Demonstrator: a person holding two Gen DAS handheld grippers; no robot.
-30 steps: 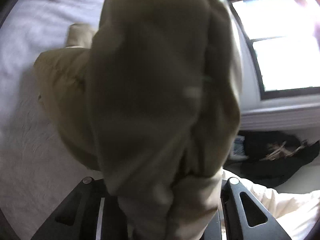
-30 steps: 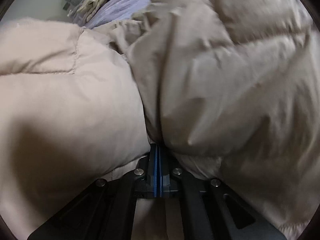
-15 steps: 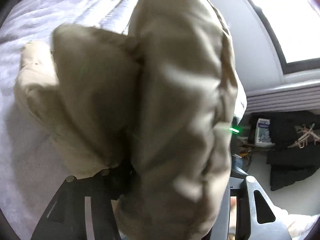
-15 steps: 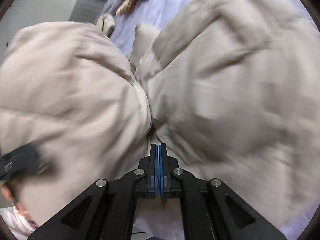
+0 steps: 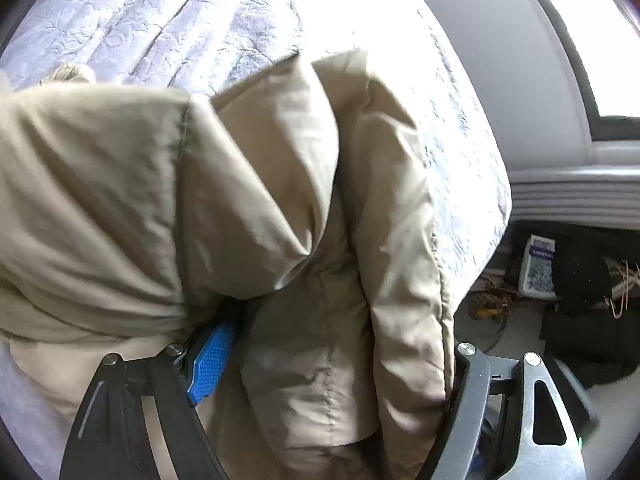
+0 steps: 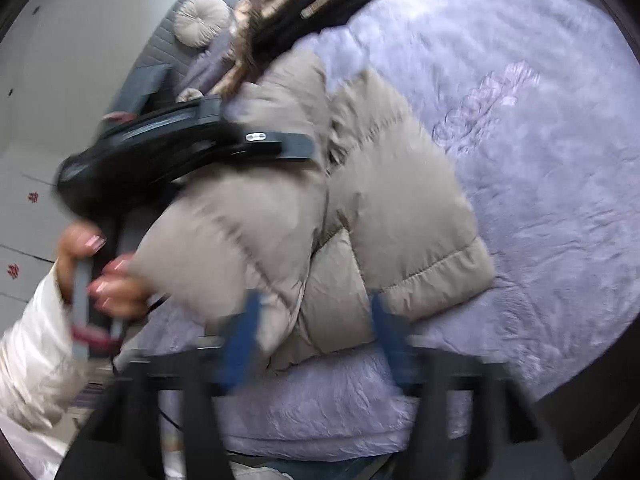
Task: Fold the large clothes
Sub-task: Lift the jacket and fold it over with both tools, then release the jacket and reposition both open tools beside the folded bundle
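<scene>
Now my right wrist view shows what the left cannot: the beige puffer jacket (image 6: 360,220) lies bundled on the lavender bedspread (image 6: 540,160), with my left gripper (image 6: 296,148) over its far left side, a hand (image 6: 104,276) on the handle, and dark clothes (image 6: 320,4) piled at the far end. My right gripper (image 6: 316,336) has just been opening, its blue pads apart and off the fabric, blurred. From the left wrist I see my left gripper (image 5: 332,364), also just opening, spread wide with a fold of jacket (image 5: 320,280) between its fingers but not clamped, beside clutter on the floor (image 5: 560,280) at right.
</scene>
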